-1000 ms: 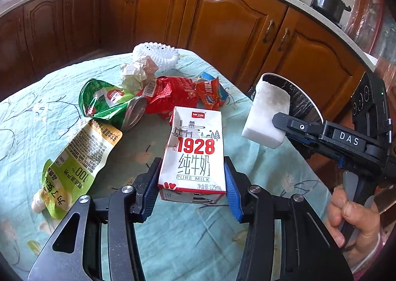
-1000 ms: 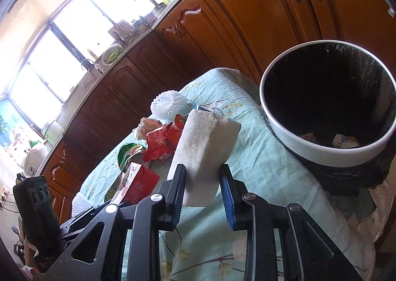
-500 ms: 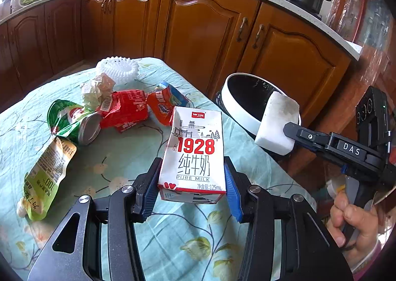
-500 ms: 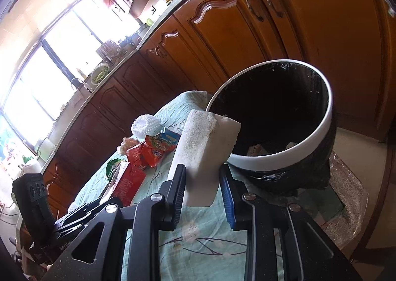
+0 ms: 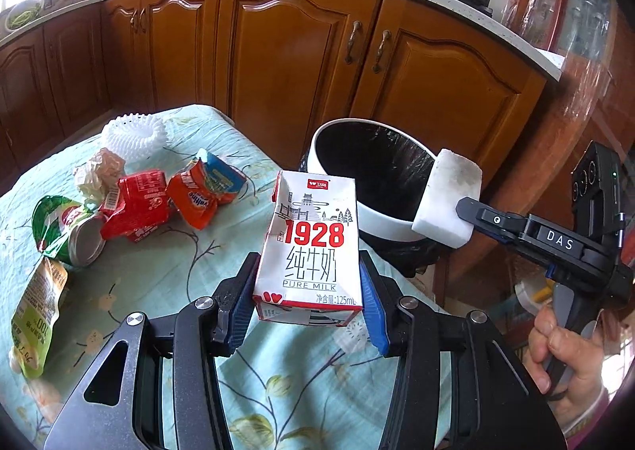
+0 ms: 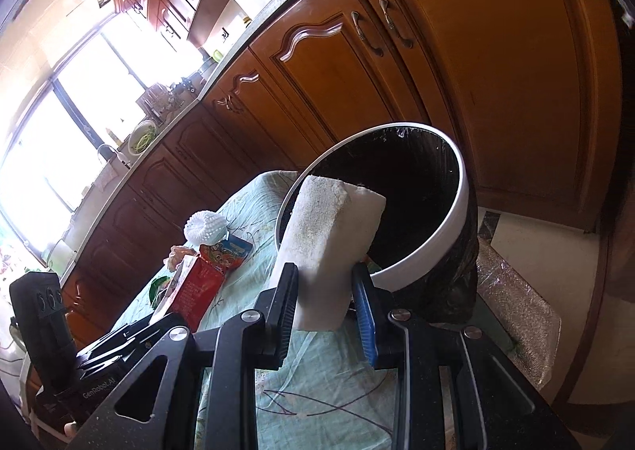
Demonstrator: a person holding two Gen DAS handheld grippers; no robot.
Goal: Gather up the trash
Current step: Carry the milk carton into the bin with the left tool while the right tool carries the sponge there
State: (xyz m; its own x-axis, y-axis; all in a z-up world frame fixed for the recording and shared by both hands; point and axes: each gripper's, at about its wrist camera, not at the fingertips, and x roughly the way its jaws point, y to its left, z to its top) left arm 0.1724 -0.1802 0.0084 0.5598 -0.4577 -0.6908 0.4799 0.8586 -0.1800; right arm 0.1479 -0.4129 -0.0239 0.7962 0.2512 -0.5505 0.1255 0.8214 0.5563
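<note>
Up front in the left wrist view, a milk carton (image 5: 311,247) is clamped upright in the left gripper (image 5: 307,307) above the table (image 5: 166,279) — the trash bin (image 5: 381,220) stands just beyond. Seen from the right wrist, a white foam block (image 6: 329,247) is pinched by the right gripper (image 6: 327,311) before the bin's rim.

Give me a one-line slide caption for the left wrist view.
Left hand-held gripper grips a pure milk carton while the right hand-held gripper carries a white foam block over the bin.
</note>
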